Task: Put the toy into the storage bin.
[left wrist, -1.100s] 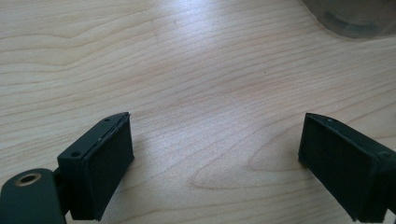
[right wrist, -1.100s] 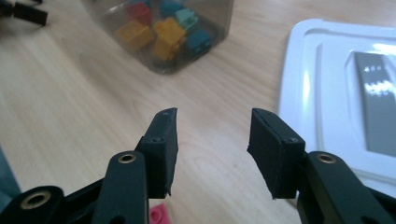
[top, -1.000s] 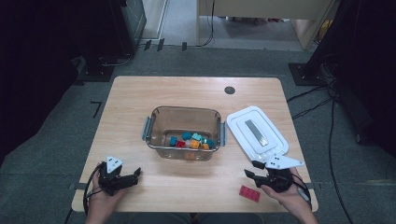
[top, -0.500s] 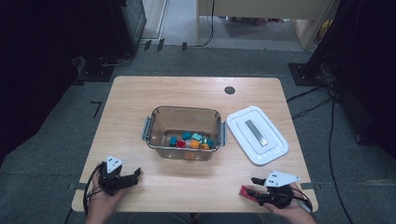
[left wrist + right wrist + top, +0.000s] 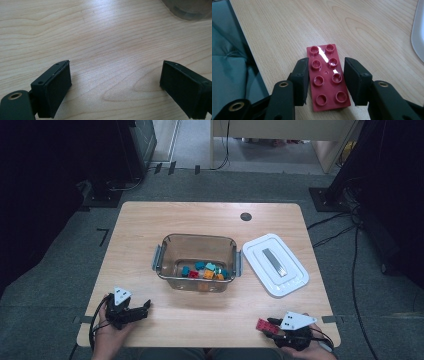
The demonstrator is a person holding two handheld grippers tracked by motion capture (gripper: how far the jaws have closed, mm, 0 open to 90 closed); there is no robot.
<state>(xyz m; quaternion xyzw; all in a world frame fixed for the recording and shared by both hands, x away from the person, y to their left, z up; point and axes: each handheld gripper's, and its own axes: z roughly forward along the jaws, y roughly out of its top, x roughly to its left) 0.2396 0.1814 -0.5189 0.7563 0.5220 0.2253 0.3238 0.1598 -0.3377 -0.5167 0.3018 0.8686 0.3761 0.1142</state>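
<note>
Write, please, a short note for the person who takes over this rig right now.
Right tool: its jaws stand on both long sides of the red brick, which lies flat near the table's front right edge. Whether they press it, I cannot tell.
Left tool: open, holding nothing, over bare wood at the front left.
The clear box in the middle already holds several small coloured bricks. Its white lid lies to the right of it.
Probably left: lift the red brick into the box, then perhaps put the lid on.

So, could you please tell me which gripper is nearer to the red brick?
Right. The right gripper has its jaws on either side of the red brick; the left gripper is far across the table.
</note>
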